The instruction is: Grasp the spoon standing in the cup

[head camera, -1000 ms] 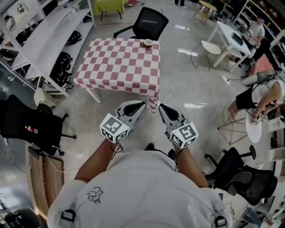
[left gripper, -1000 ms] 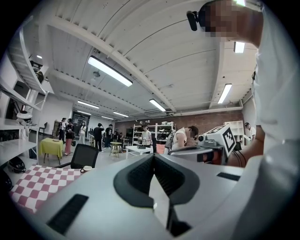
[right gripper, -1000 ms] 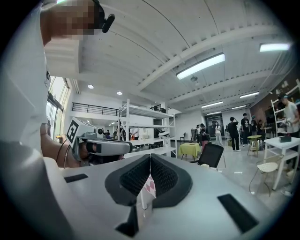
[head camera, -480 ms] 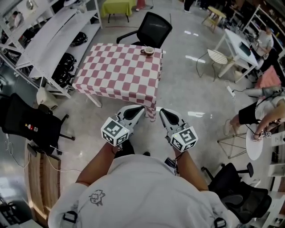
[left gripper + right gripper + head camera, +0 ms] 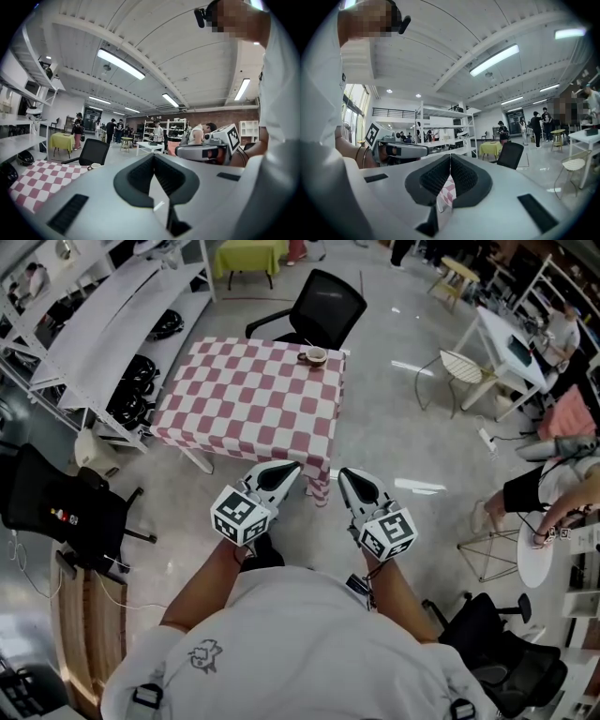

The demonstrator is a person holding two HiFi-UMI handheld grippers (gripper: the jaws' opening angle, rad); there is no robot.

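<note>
Well, we are only on the approach. The cup (image 5: 316, 355) sits at the far right corner of the table (image 5: 234, 418) with the checked cloth, just in front of a black chair (image 5: 323, 301), and it is well apart from both tongs. The spoon is too small to make out from here. We take it from the task that it stands in that cup, but we cannot tell which way its handle leans.

The left tongs (image 5: 288, 467) and the right tongs (image 5: 345, 473) hang side by side near the table's near corner, pointing towards it. Each has its jaws pressed together with nothing between them.

To do this step well, we should first close the distance, going along the right side of the table so the cup comes within easy reach and does not have to be fetched across the whole cloth. The right tongs look the natural choice, since the cup is on that side. We should spread their jaws before we arrive, not over the cup.

Once near, we need a clear look at the handle. Then we bring the jaws to either side of it above the rim and close gently. The cup stands close to the table's edge, so a knock could tip it or push it off. The left tongs should stay clear, or steady the cup if it shifts.
</note>
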